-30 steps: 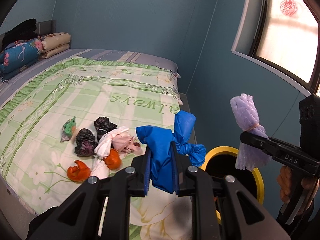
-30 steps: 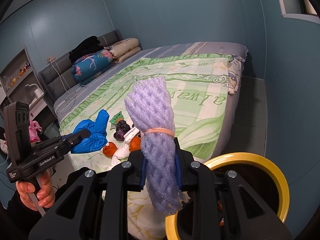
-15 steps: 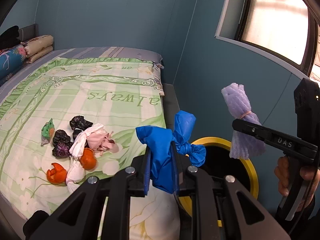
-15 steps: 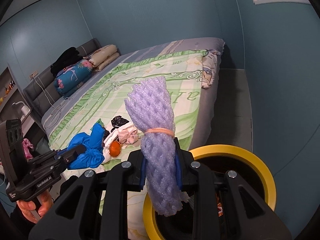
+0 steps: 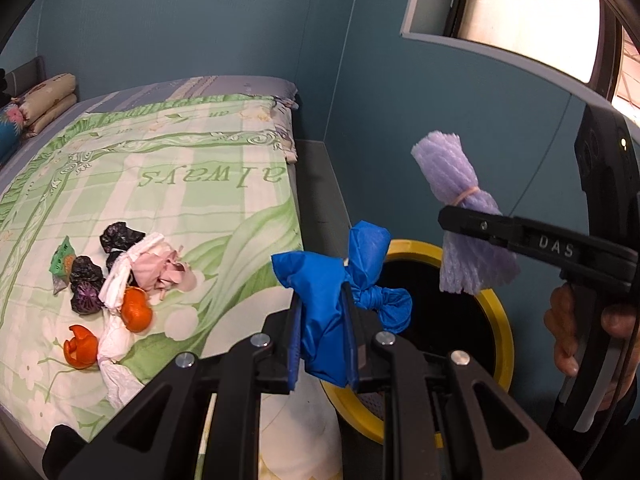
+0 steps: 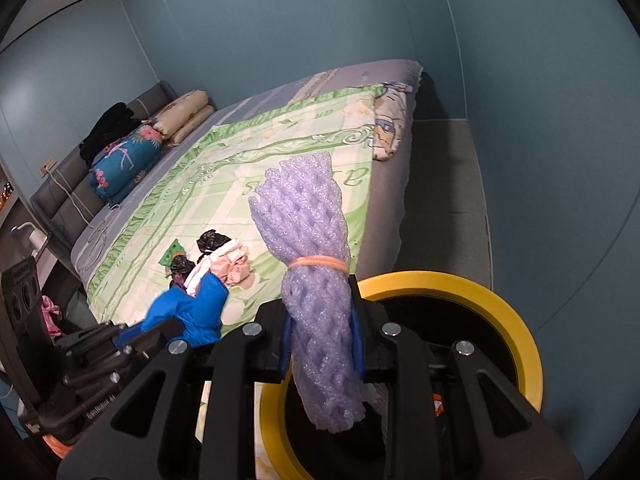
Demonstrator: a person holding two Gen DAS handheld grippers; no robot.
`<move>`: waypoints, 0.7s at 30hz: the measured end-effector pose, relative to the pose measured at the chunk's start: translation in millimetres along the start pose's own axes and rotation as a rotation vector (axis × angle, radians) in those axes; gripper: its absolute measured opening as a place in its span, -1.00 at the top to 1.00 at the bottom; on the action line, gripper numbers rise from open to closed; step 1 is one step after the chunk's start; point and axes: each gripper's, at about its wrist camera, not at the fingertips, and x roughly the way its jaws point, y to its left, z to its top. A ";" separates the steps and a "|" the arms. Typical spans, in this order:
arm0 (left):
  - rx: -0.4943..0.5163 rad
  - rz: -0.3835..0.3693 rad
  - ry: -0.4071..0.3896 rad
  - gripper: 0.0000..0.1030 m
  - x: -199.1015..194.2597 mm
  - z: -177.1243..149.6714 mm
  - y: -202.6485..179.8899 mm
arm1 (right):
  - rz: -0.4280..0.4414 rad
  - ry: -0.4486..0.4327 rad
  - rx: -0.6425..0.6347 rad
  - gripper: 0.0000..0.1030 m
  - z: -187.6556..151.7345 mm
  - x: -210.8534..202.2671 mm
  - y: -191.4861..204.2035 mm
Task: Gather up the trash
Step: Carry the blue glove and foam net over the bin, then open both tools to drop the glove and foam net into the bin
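My left gripper (image 5: 323,322) is shut on a knotted blue plastic bag (image 5: 340,292), held over the near rim of a yellow-rimmed black bin (image 5: 500,332). My right gripper (image 6: 323,340) is shut on a purple foam net roll (image 6: 312,256) tied with an orange rubber band, hanging above the bin's mouth (image 6: 460,280). The left wrist view shows the purple roll (image 5: 460,200) in the right gripper (image 5: 460,222) over the far side of the bin. The blue bag (image 6: 192,312) shows at lower left of the right wrist view. More trash lies on the bed: orange peels (image 5: 136,312), black bags (image 5: 86,280), crumpled pink and white tissue (image 5: 156,268).
The bed with a green patterned cover (image 5: 180,184) fills the left; the bin stands on the floor at its corner. Blue walls close in on the right, with a window (image 5: 532,12) above. Pillows (image 6: 184,118) lie at the headboard. A hand (image 5: 572,332) grips the right handle.
Both grippers have moved toward the bin and lower, each still holding its item. The bin now sits larger and more central below them, and the bed has slid left in both views.
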 end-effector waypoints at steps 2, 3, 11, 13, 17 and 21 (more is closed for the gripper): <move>0.004 -0.009 0.015 0.68 5.4 -1.9 -4.3 | -0.008 0.008 0.011 0.56 0.3 2.6 -4.4; 0.009 -0.012 0.023 0.68 9.3 -2.9 -6.4 | -0.010 0.012 0.016 0.56 0.0 3.5 -6.0; 0.042 -0.050 0.093 0.68 33.6 -14.5 -26.8 | -0.027 0.064 0.069 0.55 -9.6 12.2 -26.9; 0.044 -0.063 0.110 0.68 38.6 -17.4 -30.6 | -0.023 0.075 0.080 0.54 -12.9 15.1 -31.6; 0.047 -0.079 0.136 0.68 46.2 -24.0 -36.9 | -0.019 0.089 0.105 0.51 -17.8 22.5 -41.9; 0.053 -0.102 0.153 0.63 50.2 -29.8 -41.6 | -0.018 0.081 0.124 0.50 -20.4 22.1 -47.8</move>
